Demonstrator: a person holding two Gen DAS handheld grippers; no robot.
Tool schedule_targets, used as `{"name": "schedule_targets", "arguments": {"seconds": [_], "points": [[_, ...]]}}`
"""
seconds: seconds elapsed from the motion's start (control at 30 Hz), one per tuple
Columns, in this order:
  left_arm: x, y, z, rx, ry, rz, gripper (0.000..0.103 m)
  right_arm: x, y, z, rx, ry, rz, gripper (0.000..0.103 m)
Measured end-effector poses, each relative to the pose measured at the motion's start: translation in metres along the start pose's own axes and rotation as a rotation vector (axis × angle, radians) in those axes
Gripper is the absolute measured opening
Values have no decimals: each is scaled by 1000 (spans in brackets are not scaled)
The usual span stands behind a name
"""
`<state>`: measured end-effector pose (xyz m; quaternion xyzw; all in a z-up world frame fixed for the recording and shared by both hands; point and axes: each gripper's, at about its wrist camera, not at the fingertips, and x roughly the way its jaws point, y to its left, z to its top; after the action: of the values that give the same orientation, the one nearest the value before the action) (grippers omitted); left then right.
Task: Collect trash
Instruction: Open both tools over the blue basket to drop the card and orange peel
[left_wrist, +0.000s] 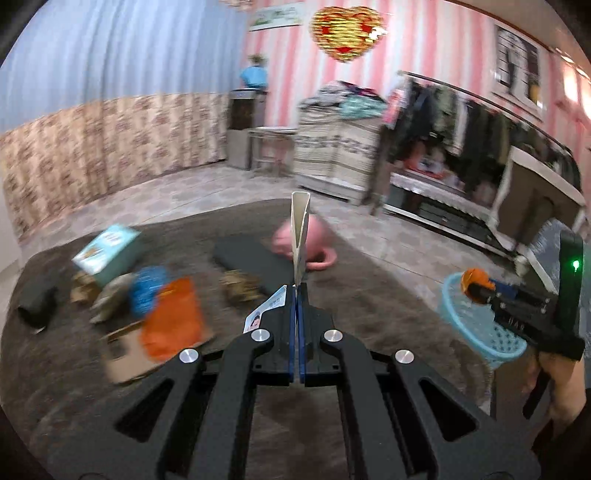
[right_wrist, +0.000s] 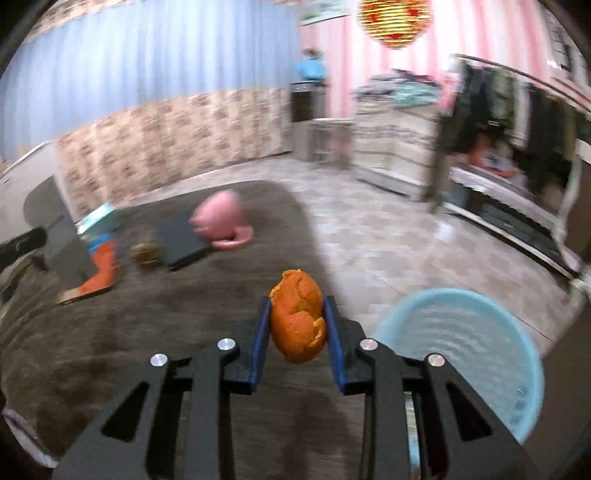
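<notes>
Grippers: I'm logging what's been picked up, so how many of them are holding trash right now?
2. The left gripper pinches a folded card wrapper; the right gripper clamps an orange peel beside the blue basket.

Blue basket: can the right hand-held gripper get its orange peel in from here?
Probably yes. The right hand-held gripper is shut on the orange peel, and the blue basket stands open-topped just to its right with nothing between them.

An orange peel (right_wrist: 298, 320), curled and torn, is seen upright at centre frame. A pale blue perforated basket (right_wrist: 480, 354) stands at lower right. A folded white card (left_wrist: 300, 236) is held edge-on, upright, at centre.
</notes>
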<state>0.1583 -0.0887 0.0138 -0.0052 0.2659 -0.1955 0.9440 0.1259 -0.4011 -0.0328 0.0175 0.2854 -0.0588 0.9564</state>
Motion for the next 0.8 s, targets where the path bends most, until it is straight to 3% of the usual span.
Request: {"name": "schedule_targets", "arguments": {"seconds": [0.27,0.5,0.8], "points": [[42,-108,8,118,17,-125,0,3,-101,-16,149,4,-183,29],[76,-181,3,163,45,-218,0,5,-144,-24,203,7,-277,29],[104,-257,-2,200,73,-348,0,9,-176,-38,312,12,-315,29]]}}
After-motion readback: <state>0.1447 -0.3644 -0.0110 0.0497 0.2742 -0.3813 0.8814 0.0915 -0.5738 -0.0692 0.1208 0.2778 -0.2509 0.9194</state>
